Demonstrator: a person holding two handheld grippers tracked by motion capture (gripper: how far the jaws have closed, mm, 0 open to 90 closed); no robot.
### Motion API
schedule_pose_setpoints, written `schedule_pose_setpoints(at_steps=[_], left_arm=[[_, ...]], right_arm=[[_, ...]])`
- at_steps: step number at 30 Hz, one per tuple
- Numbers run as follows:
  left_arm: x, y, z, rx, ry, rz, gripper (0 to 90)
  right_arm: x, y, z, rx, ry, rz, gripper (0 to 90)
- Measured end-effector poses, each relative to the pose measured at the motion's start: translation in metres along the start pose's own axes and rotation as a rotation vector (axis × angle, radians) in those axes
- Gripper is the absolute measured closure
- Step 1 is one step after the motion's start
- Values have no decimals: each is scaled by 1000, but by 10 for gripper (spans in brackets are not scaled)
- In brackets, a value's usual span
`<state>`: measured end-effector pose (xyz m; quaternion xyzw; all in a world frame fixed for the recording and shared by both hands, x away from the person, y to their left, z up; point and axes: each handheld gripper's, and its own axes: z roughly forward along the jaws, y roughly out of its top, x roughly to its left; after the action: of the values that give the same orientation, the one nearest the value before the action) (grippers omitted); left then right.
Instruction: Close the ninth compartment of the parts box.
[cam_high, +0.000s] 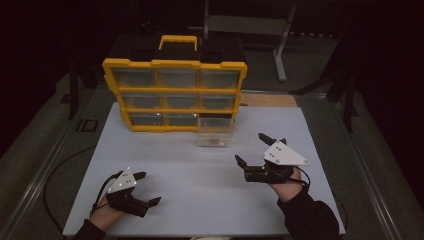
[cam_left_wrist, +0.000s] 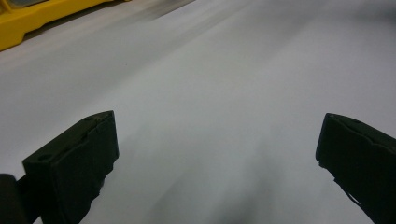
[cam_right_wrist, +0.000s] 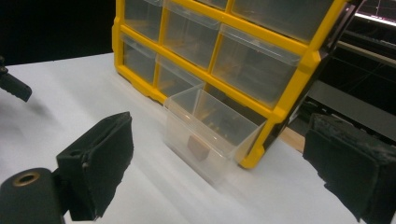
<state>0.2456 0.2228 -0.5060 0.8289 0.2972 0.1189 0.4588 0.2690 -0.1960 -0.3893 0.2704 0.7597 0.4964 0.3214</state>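
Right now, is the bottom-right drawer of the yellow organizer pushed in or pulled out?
Pulled out: the clear drawer juts forward of the yellow organizer, its open top exposed.

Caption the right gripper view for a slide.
Open right tool faces a clear drawer pulled out of the yellow organizer, something small inside.

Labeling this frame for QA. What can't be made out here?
- Small brown item in the pulled-out clear drawer: too small and blurred in the right gripper view, a speck in the high view.
- Contents of the closed drawers in the yellow organizer: dim light and glare, high view.
- Organizer's top: cut off by the frame's upper edge, right gripper view.
- Left gripper view: table blurred, organizer cut at the corner.
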Motion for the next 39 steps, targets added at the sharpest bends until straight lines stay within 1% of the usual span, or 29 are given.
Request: schedule_pose_setpoints(at_steps=[2,5,7,8,12,15,17,18,20,22,24,27,28,32,33,34,37,39], left_arm=[[0,0,0,-1,0,0,0],[0,0,0,0,0,1,0],[0,0,0,-1,0,1,0],[0,0,0,0,-1,0,0],[1,0,0,0,-1,-1,0],[1,0,0,0,-2,2,0],[0,0,0,-2,-3,1,1],[0,0,-1,-2,-2,0,0],[0,0,0,-3,-4,-2,0],[1,0,0,2,-2,3,1],[1,-1,0,1,-5,0,0],[1,-1,0,0,-4,0,0],[1,-1,0,0,-2,1,1],[1,-1,0,2,-4,1,1],[1,-1,0,2,-5,1,0],[1,-1,0,1,-6,1,1],[1,-1,0,4,-5,4,0],[1,-1,0,8,-1,6,0]], right_arm=[[1,2,4,4,4,1,86],[2,4,9,-5,9,5,86],[4,4,14,-5,4,0,86],[5,3,15,-7,5,9,86],[8,2,24,-7,4,21,86],[10,-2,32,10,8,31,86],[12,-6,37,22,13,43,86],[12,-8,39,30,26,51,86],[15,-14,45,36,28,48,86],[18,-20,50,38,42,52,85],[20,-26,54,52,48,70,86],[23,-36,61,67,57,75,86],[24,-39,64,75,57,68,86],[28,-47,69,93,69,72,86],[29,-51,71,89,88,75,86],[30,-54,73,90,97,71,86],[32,-61,78,120,104,66,86],[34,-65,81,128,111,70,86]])
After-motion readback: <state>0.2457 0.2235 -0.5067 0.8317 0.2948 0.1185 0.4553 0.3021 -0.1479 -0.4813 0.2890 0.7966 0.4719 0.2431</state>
